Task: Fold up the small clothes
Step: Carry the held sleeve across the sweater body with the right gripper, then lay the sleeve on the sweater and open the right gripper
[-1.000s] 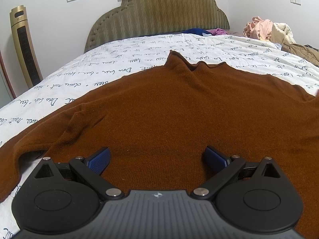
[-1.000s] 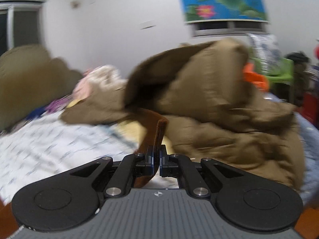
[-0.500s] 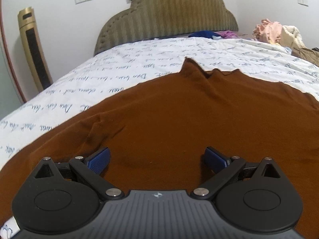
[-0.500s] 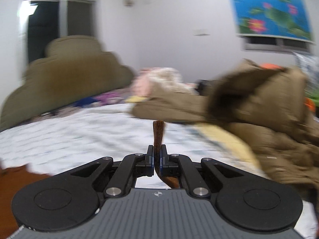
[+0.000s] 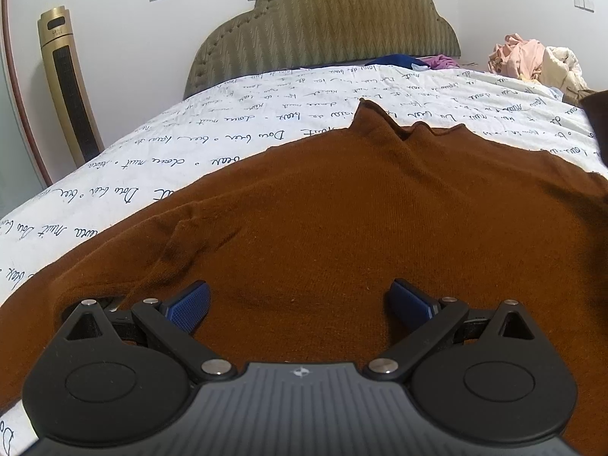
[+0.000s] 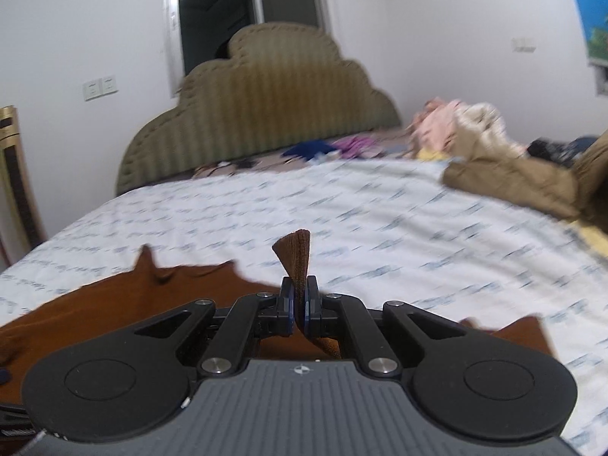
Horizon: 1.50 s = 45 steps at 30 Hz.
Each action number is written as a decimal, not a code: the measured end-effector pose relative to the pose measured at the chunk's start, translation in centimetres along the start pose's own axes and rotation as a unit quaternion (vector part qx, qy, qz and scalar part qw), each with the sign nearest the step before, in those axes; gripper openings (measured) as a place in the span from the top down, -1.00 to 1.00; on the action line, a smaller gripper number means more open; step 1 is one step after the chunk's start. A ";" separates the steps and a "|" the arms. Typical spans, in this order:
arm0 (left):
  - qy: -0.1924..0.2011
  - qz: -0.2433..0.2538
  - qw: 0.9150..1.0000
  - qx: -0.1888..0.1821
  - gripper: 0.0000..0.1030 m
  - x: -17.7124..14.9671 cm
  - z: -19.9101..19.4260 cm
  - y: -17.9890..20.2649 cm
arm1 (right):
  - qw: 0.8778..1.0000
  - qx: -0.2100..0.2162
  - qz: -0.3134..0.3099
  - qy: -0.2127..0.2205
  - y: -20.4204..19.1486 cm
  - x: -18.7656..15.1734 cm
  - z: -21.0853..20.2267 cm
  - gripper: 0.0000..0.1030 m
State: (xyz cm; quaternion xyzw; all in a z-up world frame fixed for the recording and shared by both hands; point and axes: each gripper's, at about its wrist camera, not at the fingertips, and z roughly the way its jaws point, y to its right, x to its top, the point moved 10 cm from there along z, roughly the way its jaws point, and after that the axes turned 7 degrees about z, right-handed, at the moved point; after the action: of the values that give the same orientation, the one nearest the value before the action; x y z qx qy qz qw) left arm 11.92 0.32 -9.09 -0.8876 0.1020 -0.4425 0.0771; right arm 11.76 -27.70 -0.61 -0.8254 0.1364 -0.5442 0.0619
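Note:
A brown knit sweater lies spread flat on the white printed bedsheet, its collar pointing toward the headboard. My left gripper is open and empty, low over the sweater's body with its blue pads wide apart. My right gripper is shut on a sleeve end of the sweater, which sticks up between its fingers. The rest of the sweater lies to the lower left in the right wrist view.
An olive padded headboard stands at the far end of the bed. A pile of clothes and a tan coat lie on the right side. A gold tower fan stands at the left wall.
My right gripper has swung left with the sleeve end, from facing the tan coat to facing the headboard. My left gripper has shifted slightly over the sweater and stayed open.

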 end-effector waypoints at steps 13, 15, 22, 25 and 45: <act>0.000 -0.010 1.000 -0.003 -0.97 -0.2 -1.1 -0.6 | 0.994 0.066 -0.044 -0.073 -10.1 -3.2 4.9 0.87; 0.001 -0.012 1.000 -0.003 -0.97 -0.4 -1.7 -0.9 | 0.993 0.076 -0.051 -0.077 -11.7 -3.4 5.4 0.87; 0.002 -0.012 0.999 0.030 -0.97 -0.9 -3.5 -3.4 | 0.986 0.118 -0.083 -0.086 -18.2 -3.9 6.6 0.87; 0.005 -0.024 0.999 0.037 -0.97 -0.9 -4.2 -4.7 | 0.982 0.133 -0.098 -0.095 -20.9 -4.7 7.1 0.87; -0.006 -0.047 0.997 0.053 -0.97 -2.2 -5.3 -7.4 | 0.953 0.204 -0.112 -0.194 -27.3 -10.2 9.0 0.24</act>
State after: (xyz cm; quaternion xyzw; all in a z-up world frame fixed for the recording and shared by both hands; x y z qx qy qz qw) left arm 7.24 7.77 -5.97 -0.8889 0.0361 -0.4448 0.1038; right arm 20.55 0.97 -6.39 -0.8949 -0.0852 -0.3934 0.1927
